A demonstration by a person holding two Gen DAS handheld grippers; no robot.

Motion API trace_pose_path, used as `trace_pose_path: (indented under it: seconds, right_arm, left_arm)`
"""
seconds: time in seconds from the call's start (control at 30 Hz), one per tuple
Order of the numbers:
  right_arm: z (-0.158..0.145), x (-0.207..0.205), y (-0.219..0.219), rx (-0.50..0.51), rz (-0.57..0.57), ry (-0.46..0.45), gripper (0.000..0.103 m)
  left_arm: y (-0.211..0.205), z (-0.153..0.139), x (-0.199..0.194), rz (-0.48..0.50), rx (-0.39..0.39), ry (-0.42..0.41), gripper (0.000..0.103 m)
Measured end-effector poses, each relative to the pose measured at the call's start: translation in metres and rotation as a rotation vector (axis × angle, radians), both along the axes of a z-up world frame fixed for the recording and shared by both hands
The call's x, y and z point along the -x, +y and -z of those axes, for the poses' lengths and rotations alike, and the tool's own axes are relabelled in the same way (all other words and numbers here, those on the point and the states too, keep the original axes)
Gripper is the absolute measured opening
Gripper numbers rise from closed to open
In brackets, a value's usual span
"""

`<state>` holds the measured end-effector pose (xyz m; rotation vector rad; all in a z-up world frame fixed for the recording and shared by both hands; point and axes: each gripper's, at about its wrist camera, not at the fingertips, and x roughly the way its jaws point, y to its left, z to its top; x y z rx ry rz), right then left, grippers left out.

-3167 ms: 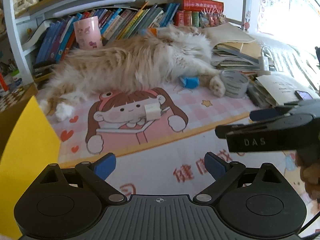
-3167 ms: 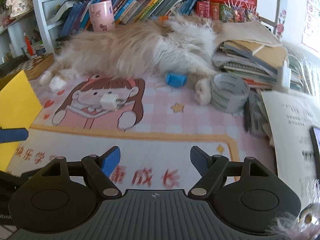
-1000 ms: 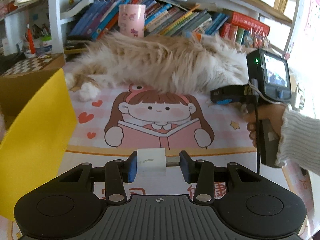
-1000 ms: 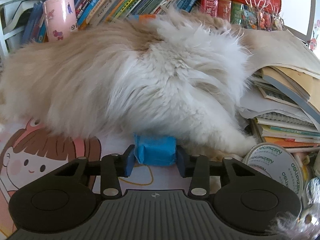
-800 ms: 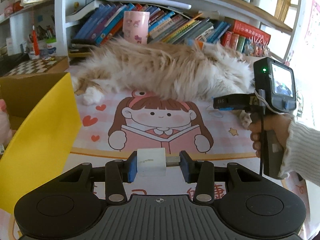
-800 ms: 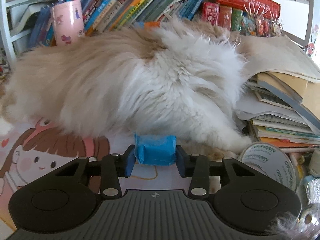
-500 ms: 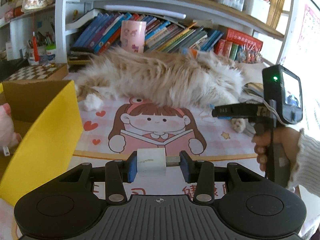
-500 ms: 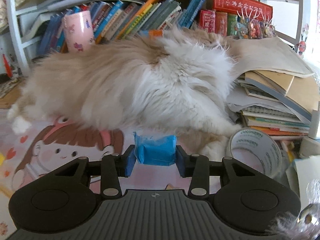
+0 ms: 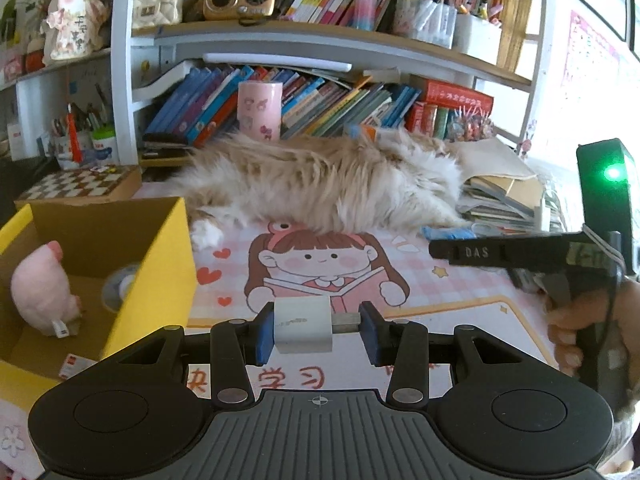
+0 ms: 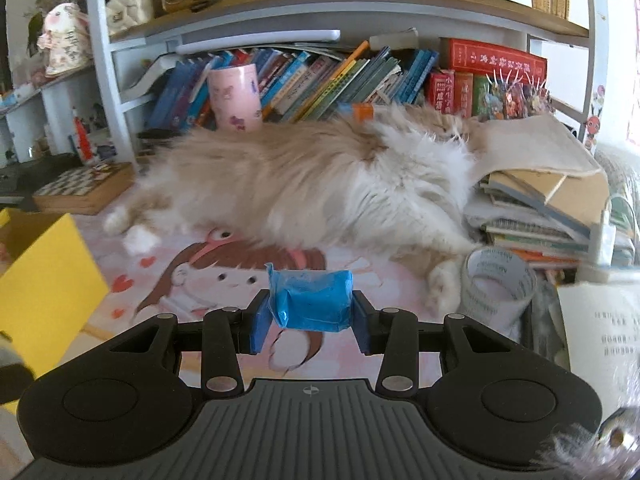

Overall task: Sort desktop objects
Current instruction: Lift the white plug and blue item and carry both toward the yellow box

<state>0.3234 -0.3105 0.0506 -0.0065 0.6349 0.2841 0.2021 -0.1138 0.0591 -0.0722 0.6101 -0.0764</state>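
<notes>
My left gripper is shut on a white plug adapter, lifted above the pink cartoon desk mat. My right gripper is shut on a blue wrapped packet, also held clear of the mat; from the left wrist view it shows at the right in a person's hand. A yellow cardboard box stands open at the left, with a pink plush toy and a tape roll inside.
A fluffy cat lies across the back of the mat. A grey tape roll stands by its paw, next to a stack of books and a printed sheet. Bookshelves, a pink cup and a chessboard box line the back.
Both grippers have risen and pulled back from the cat with their objects still held. The yellow box's inside has come into the left wrist view.
</notes>
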Motion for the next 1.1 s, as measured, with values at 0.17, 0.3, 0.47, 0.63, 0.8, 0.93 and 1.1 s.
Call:
trace_pose_path:
  seconds: [0.17,0.3,0.47,0.63,0.8,0.93,1.1]
  right_arm:
    - [-0.003,0.033,0.015,0.004,-0.012,0.017,0.038]
    - [-0.003,0.056,0.027,0.017,-0.018,0.031,0.038]
    - [-0.003,0.083,0.042,0.045,-0.019,0.041,0.038]
    - [-0.004,0.103,0.057,0.067,-0.033,0.048,0.038]
    - [-0.006,0.124,0.072,0.074,-0.043,0.048,0.038]
    - [-0.007,0.140,0.083,0.078,-0.046,0.046,0.038]
    - [-0.008,0.163,0.093,0.080,-0.035,0.047,0.038]
  left_arm:
    - [0.014,-0.002,0.015,0.012,0.003,-0.014,0.042]
    - [0.026,-0.002,0.026,0.021,0.010,-0.023,0.042]
    - [0.042,0.000,0.042,0.024,0.027,-0.020,0.042]
    - [0.059,0.005,0.061,0.010,0.048,-0.012,0.042]
    - [0.075,0.009,0.082,0.002,0.054,-0.004,0.042]
    - [0.088,0.011,0.099,-0.004,0.055,0.003,0.042]
    - [0.102,0.013,0.116,0.001,0.059,0.009,0.042]
